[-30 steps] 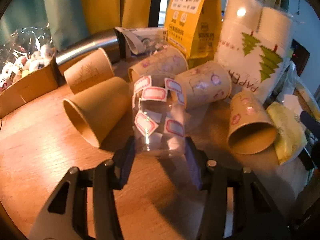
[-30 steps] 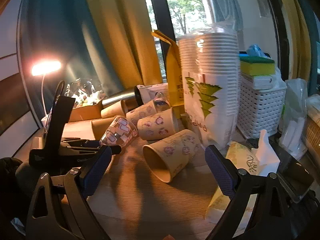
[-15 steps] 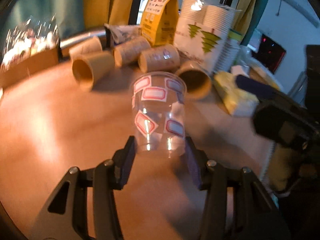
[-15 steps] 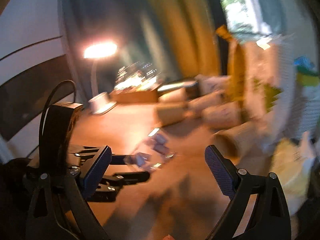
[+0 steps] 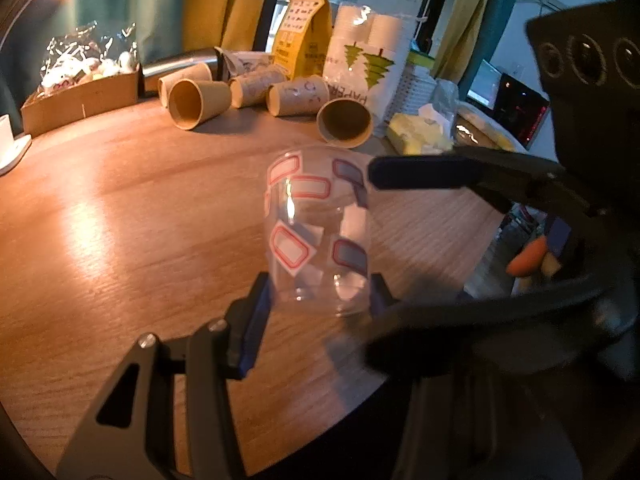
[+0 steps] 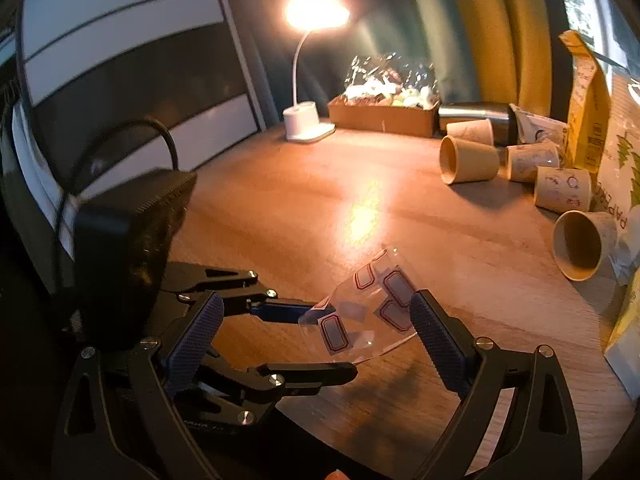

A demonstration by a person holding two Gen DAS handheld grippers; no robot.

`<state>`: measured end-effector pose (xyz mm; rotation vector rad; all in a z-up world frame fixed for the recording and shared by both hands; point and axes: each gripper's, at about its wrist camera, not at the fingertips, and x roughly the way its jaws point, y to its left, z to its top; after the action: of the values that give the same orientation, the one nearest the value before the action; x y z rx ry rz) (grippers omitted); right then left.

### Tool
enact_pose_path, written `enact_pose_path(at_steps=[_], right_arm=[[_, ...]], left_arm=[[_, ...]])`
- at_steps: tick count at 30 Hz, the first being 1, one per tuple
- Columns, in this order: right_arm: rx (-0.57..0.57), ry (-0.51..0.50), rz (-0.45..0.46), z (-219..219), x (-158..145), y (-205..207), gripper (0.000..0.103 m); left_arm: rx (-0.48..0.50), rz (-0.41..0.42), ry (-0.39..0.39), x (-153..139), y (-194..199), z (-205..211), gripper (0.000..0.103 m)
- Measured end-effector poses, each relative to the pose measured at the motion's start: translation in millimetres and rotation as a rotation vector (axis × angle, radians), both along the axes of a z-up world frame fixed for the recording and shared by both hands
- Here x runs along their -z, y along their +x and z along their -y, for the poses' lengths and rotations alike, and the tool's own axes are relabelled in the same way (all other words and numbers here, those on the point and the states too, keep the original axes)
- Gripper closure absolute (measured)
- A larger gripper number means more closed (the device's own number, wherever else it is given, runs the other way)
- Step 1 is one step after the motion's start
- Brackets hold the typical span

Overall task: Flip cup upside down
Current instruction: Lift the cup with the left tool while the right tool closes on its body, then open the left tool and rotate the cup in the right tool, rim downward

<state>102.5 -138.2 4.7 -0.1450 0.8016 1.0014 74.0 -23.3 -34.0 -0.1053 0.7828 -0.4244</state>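
Note:
A clear plastic cup (image 5: 316,232) with red and blue label stickers is held by its base in my left gripper (image 5: 318,296), above the wooden table (image 5: 132,216) near its front edge. The cup's open mouth points away from the left wrist camera. In the right wrist view the cup (image 6: 364,312) lies tilted between the fingers of my open right gripper (image 6: 316,340); its right pad (image 6: 436,336) is at the cup's rim and its left pad (image 6: 192,340) stands well apart. The left gripper (image 6: 320,336) comes in from the left there. The right gripper's fingers (image 5: 424,172) reach in from the right.
Several paper cups (image 5: 200,102) lie on their sides at the back of the table, by a yellow bag (image 5: 304,32) and a sleeve of paper cups (image 5: 364,56). A cardboard box (image 6: 384,116), a steel flask (image 6: 476,114) and a lit desk lamp (image 6: 308,120) stand at the back left.
My left gripper has carried the cup back from the pile of paper cups toward the table's front. My right gripper has swung left and now straddles the cup.

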Motion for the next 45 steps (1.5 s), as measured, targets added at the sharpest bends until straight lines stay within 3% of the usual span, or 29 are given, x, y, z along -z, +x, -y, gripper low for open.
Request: enact_pose_path(at_steps=[13, 19, 23, 28, 41, 45], right_arm=[[0.048, -0.059, -0.044, 1, 24, 18, 0.007], [0.058, -0.042, -0.06, 5, 25, 21, 0.007], [0.063, -0.027, -0.075, 8, 24, 23, 0.007], [0.058, -0.015, -0.079, 12, 24, 24, 0.008], [0.041, 0.035, -0.115, 22, 24, 28, 0.034], [0.043, 0.045, -0.129, 23, 25, 29, 0.036]], left_arm=[[-0.015, 0.107, 0.009, -4, -8, 1, 0.053], [0.004, 0.178, 0.04, -14, -18, 9, 0.053], [0.018, 0.261, 0.101, -20, -28, 20, 0.053], [0.024, 0.293, 0.113, -20, -28, 23, 0.053], [0.057, 0.344, 0.091, -20, -37, 18, 0.052], [0.057, 0.354, 0.095, -21, -38, 17, 0.051]])
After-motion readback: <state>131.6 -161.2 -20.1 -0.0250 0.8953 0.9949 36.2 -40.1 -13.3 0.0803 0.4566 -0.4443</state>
